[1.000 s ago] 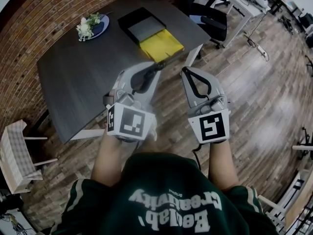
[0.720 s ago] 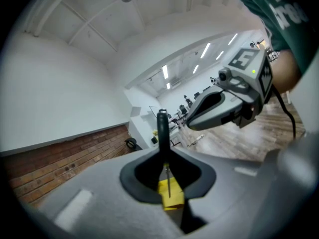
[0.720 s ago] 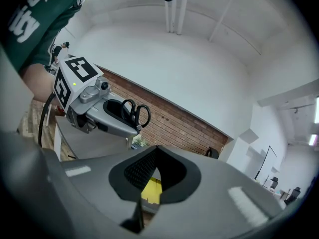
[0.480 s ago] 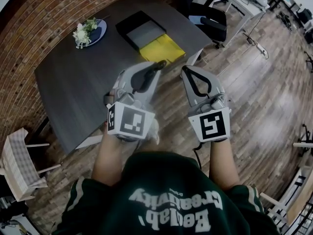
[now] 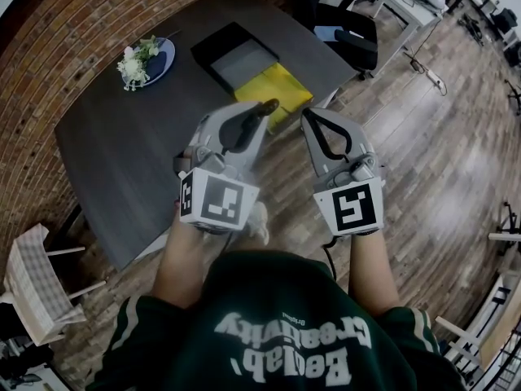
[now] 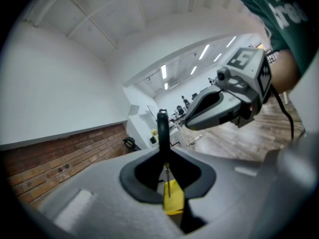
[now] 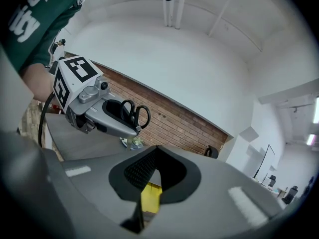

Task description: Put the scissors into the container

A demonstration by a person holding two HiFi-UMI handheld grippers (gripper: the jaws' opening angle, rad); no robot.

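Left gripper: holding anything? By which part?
Yes: the left gripper has the scissors, jaws pinched on the handle end near the blades; the black loops stick out past them. The right gripper is shut on nothing.

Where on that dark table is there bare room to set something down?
The broad stretch of dark table is bare, bordered by the flower plate at the back, the black tray to the right and the near edge. Crowded: the right corner, where tray and yellow container sit side by side.
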